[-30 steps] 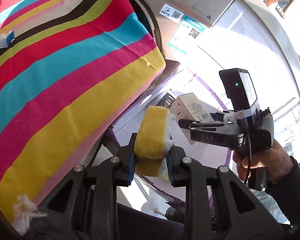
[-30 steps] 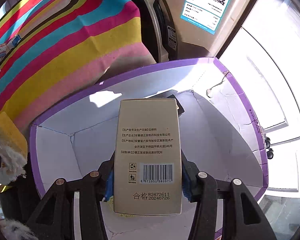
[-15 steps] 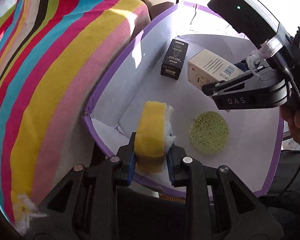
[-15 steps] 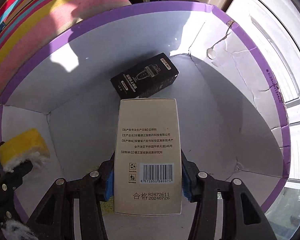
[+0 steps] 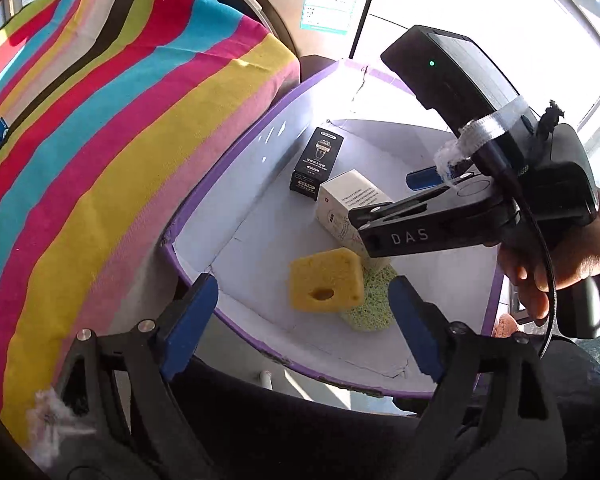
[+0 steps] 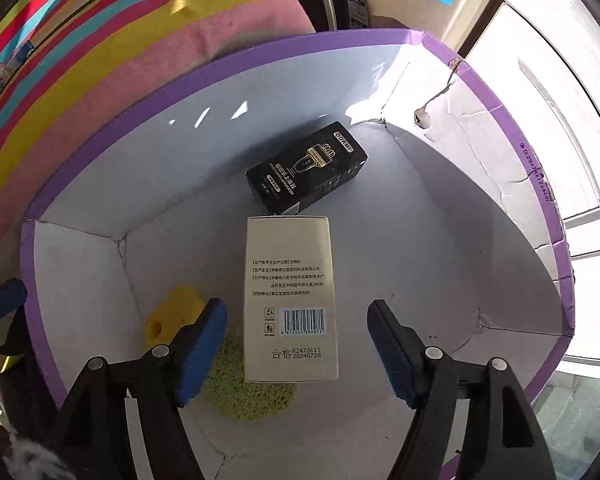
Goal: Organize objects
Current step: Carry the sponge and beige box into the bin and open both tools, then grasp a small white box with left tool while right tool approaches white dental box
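The box is showing a purple rim and white inside. The sponge is showing yellow, the round pad pale green. One carton is showing black with gold print, the other carton cream with black text and a barcode. The cloth is showing red, turquoise, yellow, pink, lime and black stripes.

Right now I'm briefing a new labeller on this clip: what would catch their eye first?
Probably the purple-rimmed box, white inside, filling both views. In it lie a cream carton and a black carton, with a yellow sponge overlapping a round green pad. Both the left gripper and right gripper hang over it, jaws open; a striped cloth lies to its left.
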### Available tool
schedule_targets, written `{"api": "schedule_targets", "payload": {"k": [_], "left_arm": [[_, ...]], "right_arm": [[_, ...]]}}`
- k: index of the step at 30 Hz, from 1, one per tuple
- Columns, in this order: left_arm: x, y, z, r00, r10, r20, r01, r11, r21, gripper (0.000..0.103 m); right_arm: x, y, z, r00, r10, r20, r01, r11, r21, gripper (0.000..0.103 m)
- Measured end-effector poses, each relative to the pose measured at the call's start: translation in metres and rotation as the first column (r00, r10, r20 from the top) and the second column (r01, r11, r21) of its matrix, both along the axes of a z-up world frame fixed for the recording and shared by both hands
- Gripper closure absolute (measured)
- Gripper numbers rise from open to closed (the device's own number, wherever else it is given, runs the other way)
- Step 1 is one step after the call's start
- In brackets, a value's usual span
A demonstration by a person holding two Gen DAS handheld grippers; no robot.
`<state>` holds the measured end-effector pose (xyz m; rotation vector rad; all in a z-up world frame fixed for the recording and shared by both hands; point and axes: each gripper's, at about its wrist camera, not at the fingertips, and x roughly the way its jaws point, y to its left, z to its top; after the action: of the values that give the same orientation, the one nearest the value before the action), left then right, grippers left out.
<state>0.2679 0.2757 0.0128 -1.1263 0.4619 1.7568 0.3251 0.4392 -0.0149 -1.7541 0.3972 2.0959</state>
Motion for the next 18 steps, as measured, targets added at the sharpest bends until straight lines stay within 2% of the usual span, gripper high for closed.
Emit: {"api": "schedule_targets", "payload": {"k": [4, 7, 8, 11, 14, 18], "left_arm": [[-0.010, -0.009, 0.014, 0.998, 0.067, 0.021, -0.069, 0.993, 0.093, 0.014], [-0.025, -0.034, 0.022, 0.986, 0.160, 0.046, -0.166, 0.969, 0.183, 0.014], [-0.030, -0.043, 0.024, 0.980, 0.192, 0.051, -0.198, 0.955, 0.220, 0.014], [-0.042, -0.078, 0.038, 0.958, 0.285, 0.038, -0.282, 0.906, 0.317, 0.014], [-0.053, -0.112, 0.049, 0.930, 0.365, 0.041, -0.353, 0.856, 0.377, 0.014], [-0.070, -0.162, 0.054, 0.870, 0.483, 0.100, -0.477, 0.772, 0.420, 0.014]], "right_arm": [[-0.001, -0.003, 0.029, 0.999, -0.013, -0.052, 0.014, 1.000, 0.009, 0.026], [0.002, -0.008, 0.051, 0.996, 0.006, -0.093, -0.004, 1.000, 0.029, 0.026], [-0.010, -0.007, 0.055, 0.994, 0.018, -0.108, -0.014, 0.999, 0.038, 0.026], [-0.010, -0.031, 0.067, 0.987, 0.052, -0.150, -0.043, 0.997, 0.066, 0.026], [-0.024, -0.037, 0.080, 0.976, 0.083, -0.200, -0.069, 0.995, 0.075, 0.026], [-0.046, -0.055, 0.086, 0.957, 0.129, -0.259, -0.116, 0.991, 0.065, 0.023]]}}
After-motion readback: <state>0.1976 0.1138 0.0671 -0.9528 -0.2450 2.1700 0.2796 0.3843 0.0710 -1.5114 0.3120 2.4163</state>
